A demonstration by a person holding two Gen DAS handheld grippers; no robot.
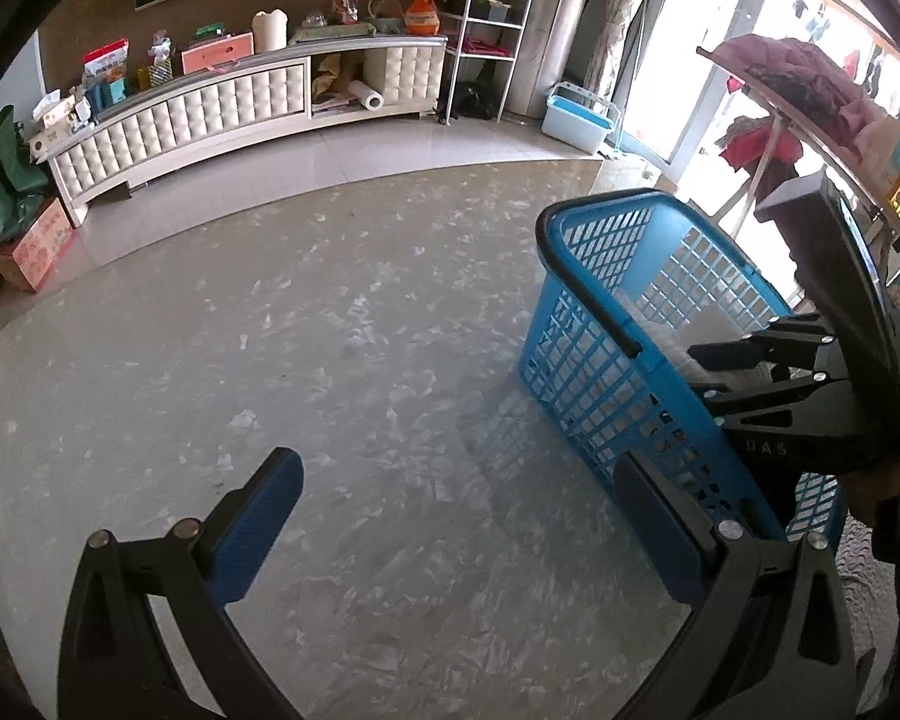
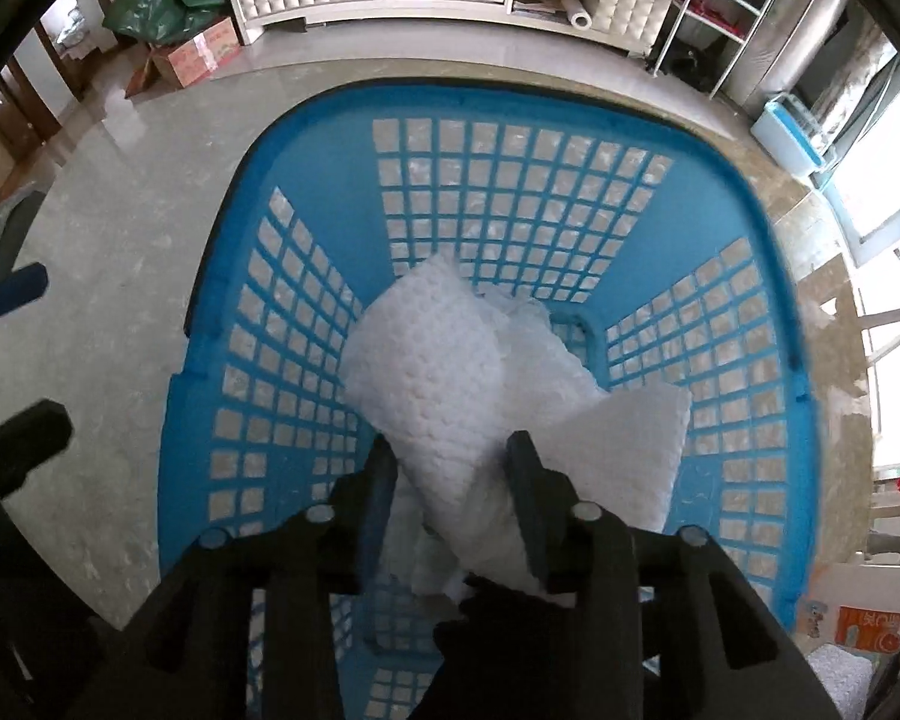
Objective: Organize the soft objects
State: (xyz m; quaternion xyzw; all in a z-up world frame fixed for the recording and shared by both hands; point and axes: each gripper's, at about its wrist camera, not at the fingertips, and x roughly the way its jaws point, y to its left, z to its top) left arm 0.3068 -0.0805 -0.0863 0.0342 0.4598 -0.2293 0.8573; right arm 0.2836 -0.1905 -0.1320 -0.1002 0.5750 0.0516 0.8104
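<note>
A blue plastic lattice basket (image 2: pixel 510 192) stands on the grey marbled floor; it also shows in the left wrist view (image 1: pixel 600 312) at the right. My right gripper (image 2: pixel 450 468) reaches down into the basket and is shut on a white dimpled soft sheet (image 2: pixel 432 372). More white soft pieces (image 2: pixel 624 450) lie in the basket beside it. My left gripper (image 1: pixel 459 522) is open and empty, hovering over bare floor left of the basket. The right gripper (image 1: pixel 714 372) shows in the left wrist view inside the basket.
A white tufted low cabinet (image 1: pixel 210 108) with boxes on top runs along the far wall. A white wire rack (image 1: pixel 486 42) and a light blue bin (image 1: pixel 576 114) stand at the back right. A cardboard box (image 1: pixel 36 246) and green bag sit far left.
</note>
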